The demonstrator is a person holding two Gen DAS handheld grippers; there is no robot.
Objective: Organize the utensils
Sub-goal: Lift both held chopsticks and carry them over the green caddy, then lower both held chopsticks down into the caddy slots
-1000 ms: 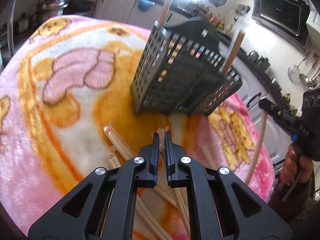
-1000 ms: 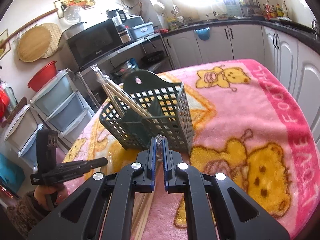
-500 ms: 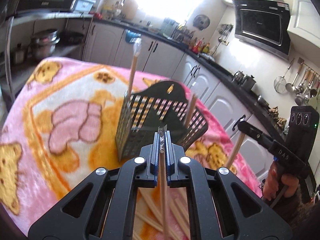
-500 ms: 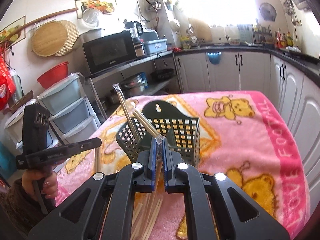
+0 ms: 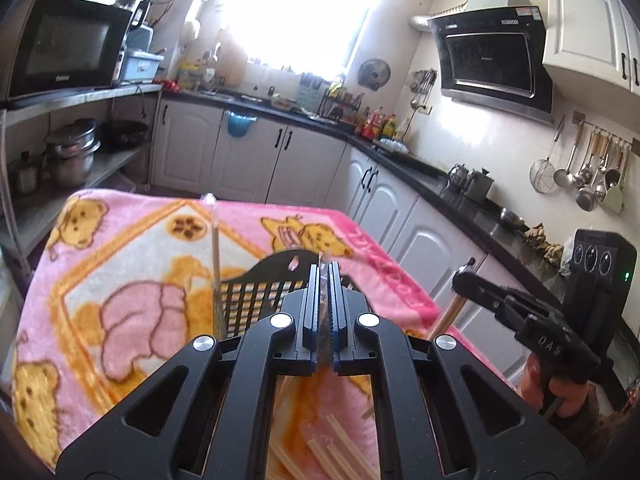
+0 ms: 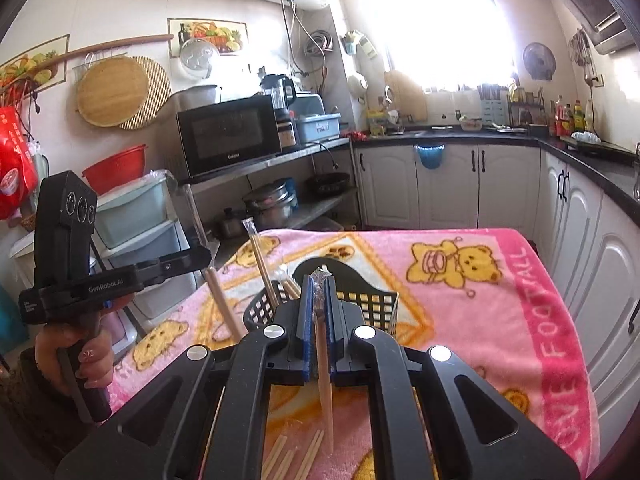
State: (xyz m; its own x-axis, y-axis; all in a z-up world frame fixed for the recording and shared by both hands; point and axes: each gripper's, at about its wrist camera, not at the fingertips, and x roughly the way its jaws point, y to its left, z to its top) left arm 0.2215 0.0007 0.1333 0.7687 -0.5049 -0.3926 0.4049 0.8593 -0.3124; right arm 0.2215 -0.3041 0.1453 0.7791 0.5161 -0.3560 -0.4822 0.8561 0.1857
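A dark slotted utensil basket (image 5: pixel 256 300) (image 6: pixel 372 300) stands on the pink bear blanket, with wrapped chopsticks (image 5: pixel 216 248) (image 6: pixel 260 260) upright in it. My left gripper (image 5: pixel 323 276) is shut on a wrapped chopstick pair (image 5: pixel 323 300) and holds it lifted just in front of the basket. My right gripper (image 6: pixel 319 284) is shut on another wrapped chopstick pair (image 6: pixel 323 368), which hangs down below the jaws, also near the basket. Each gripper shows in the other's view, the left one (image 6: pixel 200 258) and the right one (image 5: pixel 464 284), each with a chopstick hanging from it.
Several loose chopsticks (image 5: pixel 332 452) (image 6: pixel 292 456) lie on the blanket (image 5: pixel 132 320) (image 6: pixel 500 320) under the grippers. The table's far edge drops to white cabinets (image 5: pixel 248 152). A metal shelf with pots and a microwave (image 6: pixel 228 136) stands to the left.
Both grippers have risen from the blanket with their chopstick pairs and tilted up, so the basket sits lower in both views. Both stayed shut.
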